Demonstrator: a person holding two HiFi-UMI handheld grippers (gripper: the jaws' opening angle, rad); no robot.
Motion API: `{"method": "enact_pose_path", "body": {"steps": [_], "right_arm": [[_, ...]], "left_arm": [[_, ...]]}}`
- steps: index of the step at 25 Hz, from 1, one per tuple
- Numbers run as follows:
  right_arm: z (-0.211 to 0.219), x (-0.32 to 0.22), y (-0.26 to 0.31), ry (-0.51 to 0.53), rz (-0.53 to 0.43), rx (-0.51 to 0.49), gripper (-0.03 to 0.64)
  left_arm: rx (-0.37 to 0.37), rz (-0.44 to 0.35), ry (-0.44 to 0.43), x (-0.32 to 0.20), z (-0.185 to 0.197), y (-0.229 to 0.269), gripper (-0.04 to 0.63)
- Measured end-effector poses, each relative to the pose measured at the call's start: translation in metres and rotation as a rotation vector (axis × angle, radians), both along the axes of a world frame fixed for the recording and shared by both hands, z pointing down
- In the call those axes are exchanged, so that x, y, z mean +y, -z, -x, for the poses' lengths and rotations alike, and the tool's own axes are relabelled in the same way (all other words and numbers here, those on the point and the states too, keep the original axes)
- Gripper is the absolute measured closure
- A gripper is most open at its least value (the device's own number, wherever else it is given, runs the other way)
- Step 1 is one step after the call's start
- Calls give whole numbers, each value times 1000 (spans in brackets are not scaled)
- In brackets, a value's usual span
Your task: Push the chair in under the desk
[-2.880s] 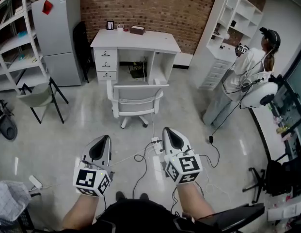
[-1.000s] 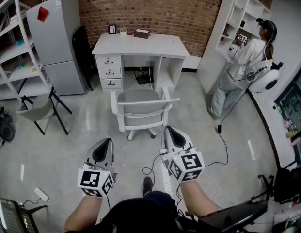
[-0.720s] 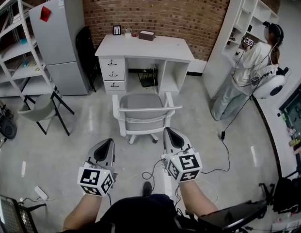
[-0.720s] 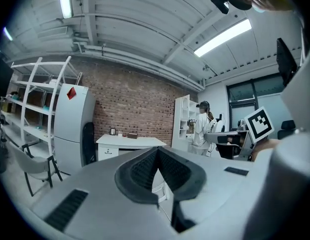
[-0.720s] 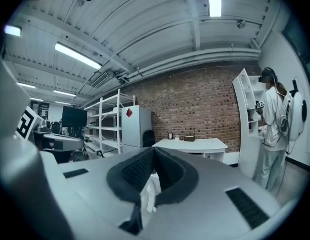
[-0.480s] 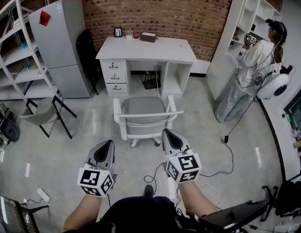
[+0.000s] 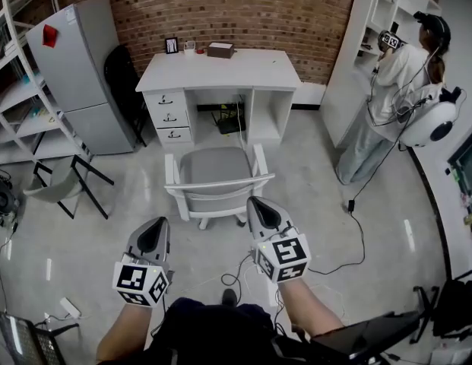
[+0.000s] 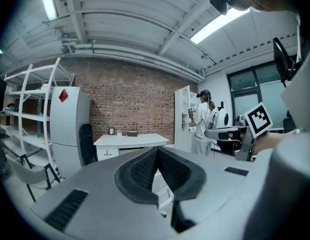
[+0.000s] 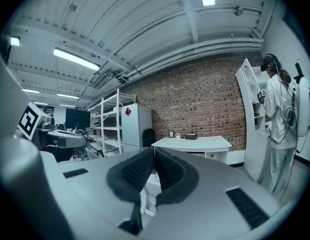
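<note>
Bright ceiling tubes [image 8: 219,25]; fisheye edges warp, foreground seemingly soft.

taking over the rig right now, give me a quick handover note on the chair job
Left gripper: shut, empty, short of the chair.
Right gripper: shut, empty, tip close to the backrest; contact unclear.
Chair: out on the floor in front of the desk, backrest toward you, seat toward the desk.
Done: you stand lined up behind the chair.
Left: put both grippers against the backrest and push it straight in under the desk.
</note>
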State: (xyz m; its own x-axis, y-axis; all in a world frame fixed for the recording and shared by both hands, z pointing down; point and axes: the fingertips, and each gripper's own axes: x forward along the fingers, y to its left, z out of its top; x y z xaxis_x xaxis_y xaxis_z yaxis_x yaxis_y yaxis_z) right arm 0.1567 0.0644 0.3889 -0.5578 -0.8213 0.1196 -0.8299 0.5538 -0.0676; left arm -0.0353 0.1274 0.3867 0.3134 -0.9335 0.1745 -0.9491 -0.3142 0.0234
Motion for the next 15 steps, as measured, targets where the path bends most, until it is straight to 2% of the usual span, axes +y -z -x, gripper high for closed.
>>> {"method": "enact_pose_path", "body": {"steps": [9,15], "right_arm": [[-7,-29,-22,19,26,10,591],[-5,-48,-35,9,39,57,563]], "left_arm": [[-64,19,-2,-30,-4,-10,588],[-84,27,-52,-67,-10,-27,588]]}}
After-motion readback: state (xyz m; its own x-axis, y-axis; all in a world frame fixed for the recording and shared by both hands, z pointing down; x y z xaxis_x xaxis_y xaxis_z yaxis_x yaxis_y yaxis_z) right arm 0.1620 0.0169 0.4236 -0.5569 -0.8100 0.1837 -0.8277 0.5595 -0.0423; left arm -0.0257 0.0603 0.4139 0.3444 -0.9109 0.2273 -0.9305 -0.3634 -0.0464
